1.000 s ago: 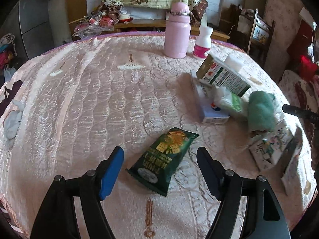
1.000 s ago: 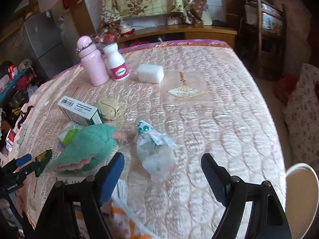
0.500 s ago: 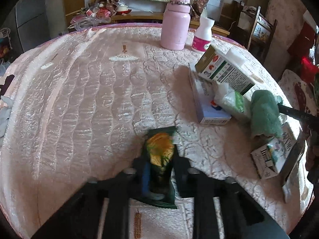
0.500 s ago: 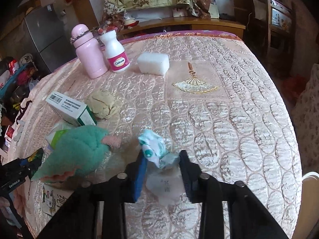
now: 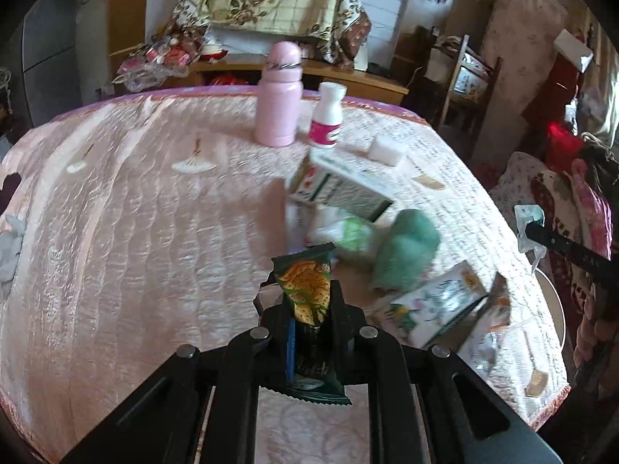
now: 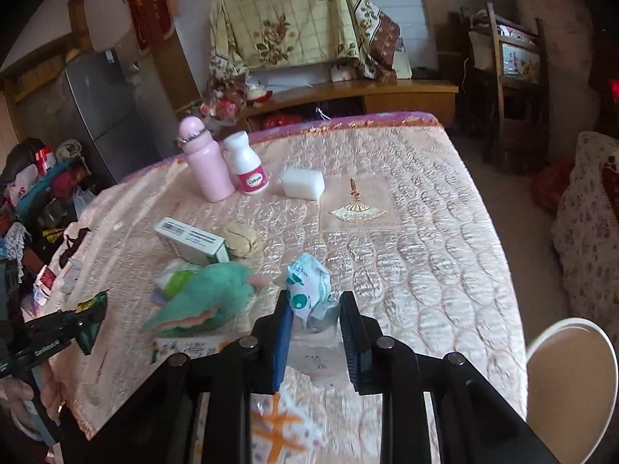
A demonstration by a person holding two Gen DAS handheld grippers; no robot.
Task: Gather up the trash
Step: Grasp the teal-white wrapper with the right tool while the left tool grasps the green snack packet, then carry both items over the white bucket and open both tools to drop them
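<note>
My left gripper (image 5: 311, 305) is shut on a green snack packet (image 5: 307, 290) and holds it lifted above the pink quilted table (image 5: 135, 232). My right gripper (image 6: 315, 309) is shut on a crumpled white and teal plastic wrapper (image 6: 309, 290), also lifted off the table. In the right wrist view the left gripper (image 6: 83, 323) with its green packet shows at the left edge. In the left wrist view the right gripper's wrapper (image 5: 530, 224) shows at the right edge.
On the table stand a pink bottle (image 6: 205, 162), a white pill bottle (image 6: 249, 170), a white sponge (image 6: 302, 183), a green-white box (image 6: 191, 240), a beige wad (image 6: 241, 239), a teal plush (image 6: 209, 297) and a floral carton (image 5: 437, 305). A white bin rim (image 6: 572, 379) sits lower right.
Both grippers closed on their items, the left on the snack packet and the right on the wrapper, then lifted them off the table.
</note>
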